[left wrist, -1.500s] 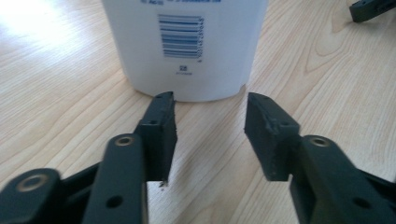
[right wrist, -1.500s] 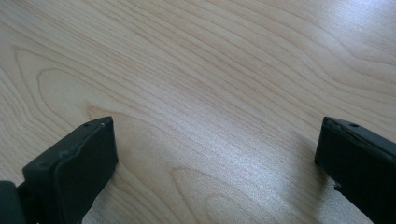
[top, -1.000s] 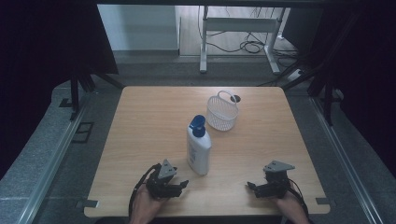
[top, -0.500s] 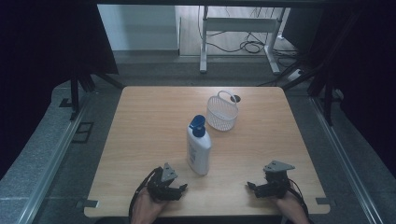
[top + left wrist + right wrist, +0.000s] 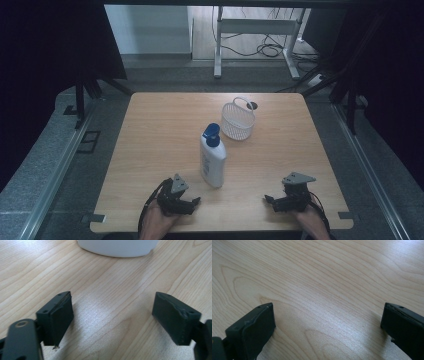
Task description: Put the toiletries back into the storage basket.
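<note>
Your left gripper (image 5: 196, 201) has slid nearer the table's (image 5: 150, 150) near edge since a moment ago, jaws wide apart and pointing at the bottle (image 5: 212, 156) lying just right of it. Your right gripper (image 5: 268, 199) rests near right, also wide, holding nothing.

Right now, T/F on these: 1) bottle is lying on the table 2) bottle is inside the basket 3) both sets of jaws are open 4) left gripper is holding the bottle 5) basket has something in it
1) The white bottle with the blue pump lies on the table: true.
2) False: it lies apart from the white basket, nearer the person.
3) Left gripper and right gripper have jaws spread wide: true.
4) False: nothing sits between its jaws; the bottle is just ahead of it.
5) False: the basket looks empty.
</note>
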Demonstrator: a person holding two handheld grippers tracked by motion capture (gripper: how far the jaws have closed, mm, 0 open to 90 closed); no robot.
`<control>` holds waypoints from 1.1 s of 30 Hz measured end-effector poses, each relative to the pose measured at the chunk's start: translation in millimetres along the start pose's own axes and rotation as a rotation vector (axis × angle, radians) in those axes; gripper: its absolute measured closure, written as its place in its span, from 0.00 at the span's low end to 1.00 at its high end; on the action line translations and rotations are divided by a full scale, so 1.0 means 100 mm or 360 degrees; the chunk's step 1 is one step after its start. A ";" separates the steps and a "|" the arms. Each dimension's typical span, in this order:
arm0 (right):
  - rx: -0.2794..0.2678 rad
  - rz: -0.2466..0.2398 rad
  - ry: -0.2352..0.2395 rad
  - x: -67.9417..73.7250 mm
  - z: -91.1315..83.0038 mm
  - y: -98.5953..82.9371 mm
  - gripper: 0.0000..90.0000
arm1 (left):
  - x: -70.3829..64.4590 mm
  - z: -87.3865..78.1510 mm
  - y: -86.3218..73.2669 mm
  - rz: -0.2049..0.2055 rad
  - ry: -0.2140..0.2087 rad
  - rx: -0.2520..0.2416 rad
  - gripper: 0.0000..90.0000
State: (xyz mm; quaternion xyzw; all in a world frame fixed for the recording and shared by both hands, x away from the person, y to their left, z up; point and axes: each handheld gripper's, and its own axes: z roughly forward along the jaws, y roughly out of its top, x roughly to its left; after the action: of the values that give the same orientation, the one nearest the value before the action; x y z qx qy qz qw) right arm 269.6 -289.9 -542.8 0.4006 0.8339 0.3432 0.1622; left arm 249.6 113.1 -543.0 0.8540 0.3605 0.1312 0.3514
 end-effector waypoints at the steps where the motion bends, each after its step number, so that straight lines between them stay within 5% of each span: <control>1: 0.0002 0.0001 -0.0001 0.00 0.00 0.00 0.00 | 0.00 0.00 0.00 0.0001 -0.0001 0.0000 0.18; 33: -0.0063 -0.0089 0.0129 0.27 -0.05 0.17 0.03 | 0.00 0.00 0.00 0.0018 -0.0016 0.0015 0.15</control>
State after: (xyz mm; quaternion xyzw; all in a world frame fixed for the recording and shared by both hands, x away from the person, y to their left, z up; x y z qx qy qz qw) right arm 259.8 -263.3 -527.3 0.3597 0.8438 0.3707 0.1457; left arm 249.9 112.7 -543.2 0.8584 0.3544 0.1274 0.3483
